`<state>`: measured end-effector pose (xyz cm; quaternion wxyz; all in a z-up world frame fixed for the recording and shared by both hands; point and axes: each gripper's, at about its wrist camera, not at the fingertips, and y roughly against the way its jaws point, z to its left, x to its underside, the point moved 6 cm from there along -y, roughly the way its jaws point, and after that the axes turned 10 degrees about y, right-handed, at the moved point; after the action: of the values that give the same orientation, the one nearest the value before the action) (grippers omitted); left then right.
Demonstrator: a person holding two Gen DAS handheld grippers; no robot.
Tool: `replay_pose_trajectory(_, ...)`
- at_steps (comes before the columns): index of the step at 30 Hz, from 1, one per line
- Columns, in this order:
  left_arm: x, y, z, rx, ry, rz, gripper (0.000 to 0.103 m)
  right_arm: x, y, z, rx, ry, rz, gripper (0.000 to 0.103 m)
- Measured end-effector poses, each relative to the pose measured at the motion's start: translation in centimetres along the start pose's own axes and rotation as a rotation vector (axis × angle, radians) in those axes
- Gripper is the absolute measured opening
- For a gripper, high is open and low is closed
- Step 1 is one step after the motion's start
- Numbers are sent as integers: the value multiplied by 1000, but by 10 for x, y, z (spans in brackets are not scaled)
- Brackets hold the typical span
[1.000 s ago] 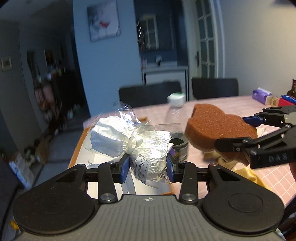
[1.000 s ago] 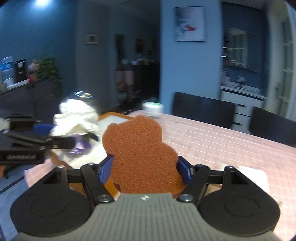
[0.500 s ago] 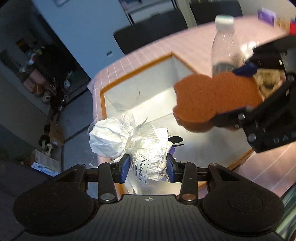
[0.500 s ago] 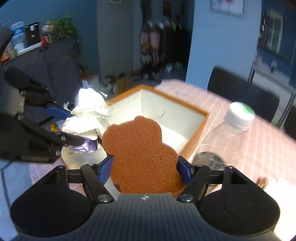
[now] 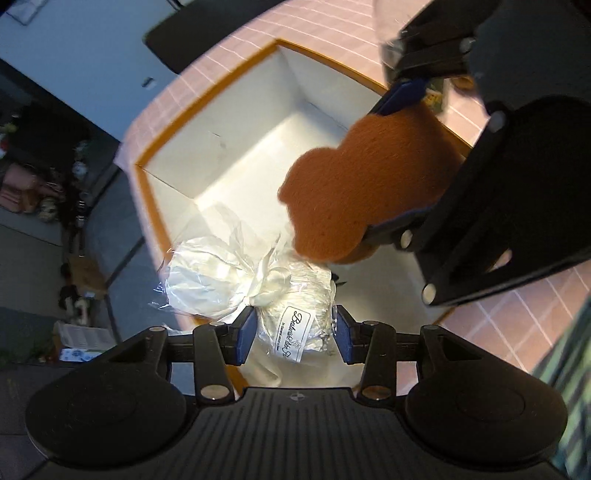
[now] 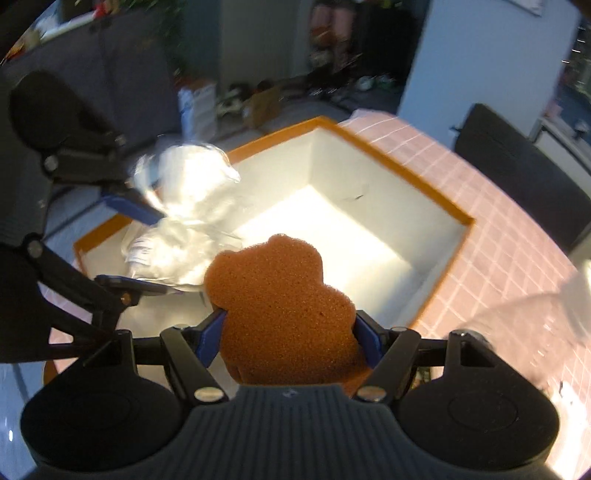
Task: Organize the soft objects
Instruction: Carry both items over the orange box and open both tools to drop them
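Observation:
My left gripper (image 5: 295, 334) is shut on a white soft bundle wrapped in clear plastic (image 5: 258, 291), tied in the middle and labelled; it also shows in the right wrist view (image 6: 177, 221). My right gripper (image 6: 290, 338) is shut on a brown bear-shaped sponge (image 6: 280, 295), also seen in the left wrist view (image 5: 362, 192). Both items hang over an open box with an orange rim (image 5: 140, 173) and white inside (image 6: 454, 218). The box floor shows nothing inside. The sponge is just right of and above the bundle.
The box sits at the corner of a pink checked table (image 6: 509, 258). Black chairs (image 6: 517, 170) stand behind the table. A clear bottle (image 5: 388, 33) is partly hidden behind the right gripper. The floor beyond the table edge holds clutter (image 5: 48, 206).
Both grippers have tilted down and moved over the open box, carrying the bundle and the sponge closer to its inside. Both stay shut on their items.

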<state>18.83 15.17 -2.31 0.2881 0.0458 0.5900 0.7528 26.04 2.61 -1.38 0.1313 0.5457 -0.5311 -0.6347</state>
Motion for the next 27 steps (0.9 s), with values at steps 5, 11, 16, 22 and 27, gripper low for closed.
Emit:
replay_pose_trajectory(5,1,-5,4,29,14,24,53,-2,-18,6,-27,37,89,72)
replay_pose_trajectory(11,3,-3,-1,43,-3,36,67,6,-32,10,-52,57,144,80)
replay_pose_trajectory(16,4,3,0,34,11,10,75,6,-28,11,-34,70,124,83)
replay_pose_trajectory(22,2,15,-1,30,17,-44,75,3,-5,10,-29,63,75,83)
replay_pose_trajectory(27,3,31,-9,11,33,-113,75,3,25,7,-25,51,8,83)
